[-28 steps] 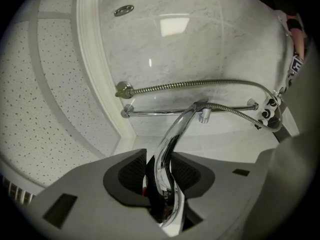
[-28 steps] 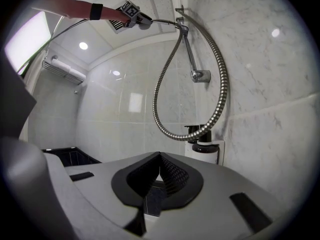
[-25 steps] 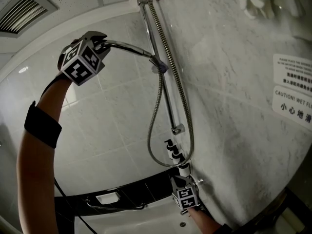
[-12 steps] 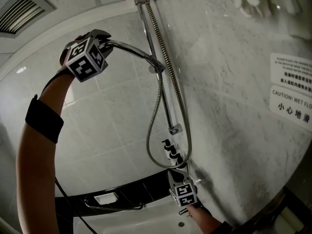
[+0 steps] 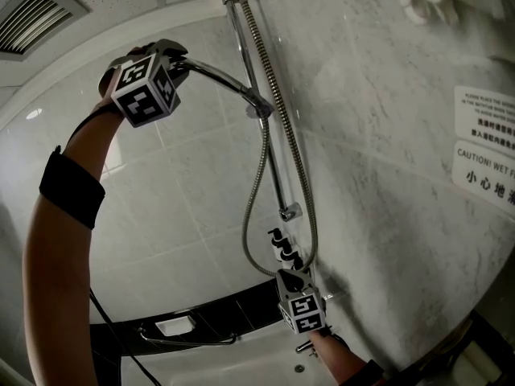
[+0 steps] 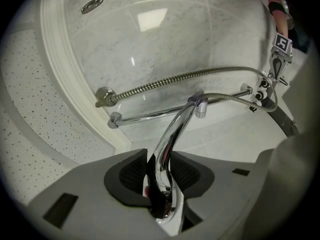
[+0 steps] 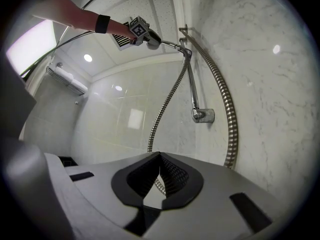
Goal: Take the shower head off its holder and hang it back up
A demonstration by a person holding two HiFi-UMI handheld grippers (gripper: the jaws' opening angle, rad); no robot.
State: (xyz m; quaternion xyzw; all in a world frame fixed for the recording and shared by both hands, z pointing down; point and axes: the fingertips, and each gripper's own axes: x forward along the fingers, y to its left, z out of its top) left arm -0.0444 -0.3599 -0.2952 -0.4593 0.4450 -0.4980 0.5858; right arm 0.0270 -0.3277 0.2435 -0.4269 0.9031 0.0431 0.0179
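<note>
The chrome shower head (image 5: 217, 76) arches from my left gripper (image 5: 179, 64) to the holder (image 5: 259, 107) on the slide rail (image 5: 269, 159), high on the wall. In the left gripper view the pads press on its handle (image 6: 161, 176), and the holder (image 6: 200, 104) lies straight ahead. The metal hose (image 5: 256, 203) hangs from the holder in a long loop. My right gripper (image 5: 291, 278) is low, beside the bottom of that loop. Its jaws (image 7: 160, 156) meet at the tips, and the hose (image 7: 167, 106) passes behind them; I see nothing gripped.
Dark dispenser bottles (image 5: 282, 248) stand by the wall under the rail's lower bracket (image 5: 291, 212). A white tub with a chrome grab handle (image 5: 189, 340) is below. Warning signs (image 5: 483, 167) hang on the marble wall at right, and a ceiling vent (image 5: 36, 18) is at upper left.
My right gripper has risen a little toward the bottom of the hose loop. The left gripper has rolled slightly and stays on the shower head.
</note>
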